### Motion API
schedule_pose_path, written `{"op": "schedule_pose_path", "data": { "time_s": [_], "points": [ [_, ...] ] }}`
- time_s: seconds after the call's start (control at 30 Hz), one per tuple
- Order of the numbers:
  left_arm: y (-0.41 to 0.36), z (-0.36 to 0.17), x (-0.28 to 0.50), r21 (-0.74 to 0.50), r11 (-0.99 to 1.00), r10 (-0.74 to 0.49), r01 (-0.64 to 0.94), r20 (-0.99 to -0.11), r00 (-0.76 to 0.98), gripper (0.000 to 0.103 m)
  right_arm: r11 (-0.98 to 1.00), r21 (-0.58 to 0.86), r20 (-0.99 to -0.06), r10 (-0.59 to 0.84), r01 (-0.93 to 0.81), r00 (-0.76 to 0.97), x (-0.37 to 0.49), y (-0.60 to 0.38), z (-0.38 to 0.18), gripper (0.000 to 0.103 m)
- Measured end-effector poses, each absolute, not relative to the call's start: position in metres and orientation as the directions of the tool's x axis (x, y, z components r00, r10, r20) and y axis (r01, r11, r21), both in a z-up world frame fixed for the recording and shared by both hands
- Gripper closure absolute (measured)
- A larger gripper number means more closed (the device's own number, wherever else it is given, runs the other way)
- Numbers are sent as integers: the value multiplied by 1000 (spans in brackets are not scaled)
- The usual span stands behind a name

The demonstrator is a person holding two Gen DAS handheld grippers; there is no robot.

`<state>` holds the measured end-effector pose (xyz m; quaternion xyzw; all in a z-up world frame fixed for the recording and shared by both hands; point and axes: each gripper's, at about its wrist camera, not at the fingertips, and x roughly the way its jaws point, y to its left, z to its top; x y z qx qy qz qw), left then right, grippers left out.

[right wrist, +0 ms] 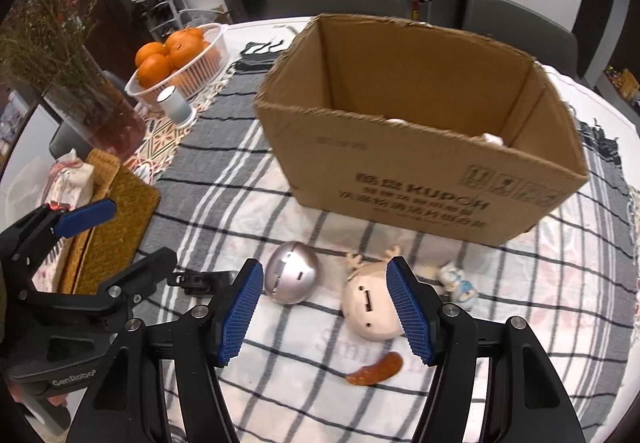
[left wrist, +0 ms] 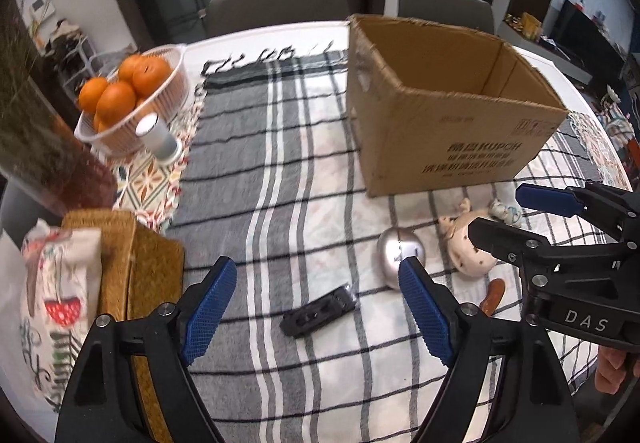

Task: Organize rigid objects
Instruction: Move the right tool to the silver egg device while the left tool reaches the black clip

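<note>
- Oranges in a clear ribbed plastic bowl (right wrist: 208,55) sit far left of the open brown cardboard box (right wrist: 420,163), on a grey plaid tablecloth (left wrist: 280,163).
- Left gripper (left wrist: 318,313), fingers apart, hangs over a flat black plastic piece (left wrist: 316,313), left of the box.
- Right gripper (right wrist: 326,317), fingers apart and empty, hovers before the box between a silver metal dome (right wrist: 292,277) and a cream antlered doll head (right wrist: 370,309).

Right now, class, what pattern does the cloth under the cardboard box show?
Grey, white and black plaid on the cloth, clearest in the left wrist view.
</note>
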<state>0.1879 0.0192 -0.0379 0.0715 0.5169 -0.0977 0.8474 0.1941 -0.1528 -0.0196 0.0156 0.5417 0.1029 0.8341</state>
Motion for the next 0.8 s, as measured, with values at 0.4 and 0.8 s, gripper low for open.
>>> {"op": "schedule_pose_path", "data": {
  "time_s": [0.4,0.8],
  "points": [
    [33,-78,185,-75,987,-118,139,-934,337,15,961,219,-895,268,-170,358,203,-141,-44,38],
    [41,-115,186,-130,991,-129,11,-961,244,15,950,287,-915,311,-127,258,220,-136,-85,38]
  ]
}}
